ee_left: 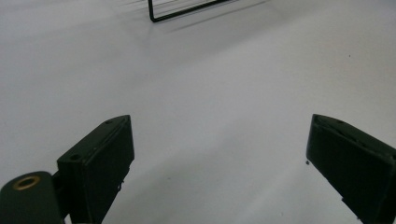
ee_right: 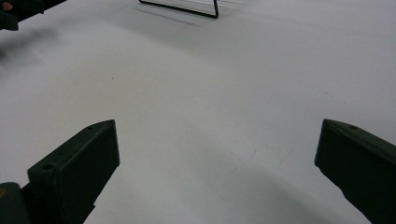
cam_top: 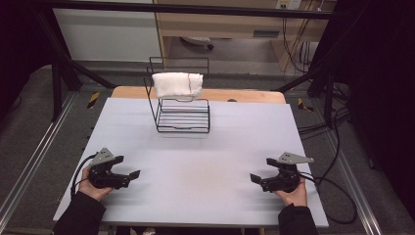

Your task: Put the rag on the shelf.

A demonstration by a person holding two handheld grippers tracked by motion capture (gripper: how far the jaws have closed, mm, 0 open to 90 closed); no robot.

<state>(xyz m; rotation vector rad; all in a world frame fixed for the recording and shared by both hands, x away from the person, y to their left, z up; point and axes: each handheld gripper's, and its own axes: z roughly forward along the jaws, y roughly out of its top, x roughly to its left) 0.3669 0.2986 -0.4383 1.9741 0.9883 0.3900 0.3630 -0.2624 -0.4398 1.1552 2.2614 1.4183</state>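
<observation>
high view: the left gripper (cam_top: 131,177) rests low at the near left of the counter (cam_top: 205,156), its fingers spread and holding nothing. the right gripper (cam_top: 256,179) sits at the near right, likewise spread and empty. the two point inward, toward each other. the white towel (cam_top: 177,84) hangs draped over the top bar of the black wire rack (cam_top: 183,115), which stands at the far middle of the counter. the towel's long axis runs left to right, across the line of approach. it lies well apart from both grippers, forward of them and between them. the rack stands slightly left of the counter's centre line, so the left gripper is judged marginally nearer, though the margin is small.

left gripper view: the fingers (ee_left: 100,163) stand wide apart with bare counter (ee_left: 210,93) between them. a corner of the rack's base wire (ee_left: 187,11) shows at the top edge, ahead and a little left of the gap. the towel sits above this frame.

right gripper view: the fingers (ee_right: 79,168) stand wide apart, nothing gripped, bare counter (ee_right: 210,102) between. the rack's base wire (ee_right: 187,9) shows at the top, ahead and left of centre. the left gripper (ee_right: 21,11) shows at the top left corner.

judgement: either gripper must travel forward, inward and upward to meet the towel, closing across its short dimension.
</observation>
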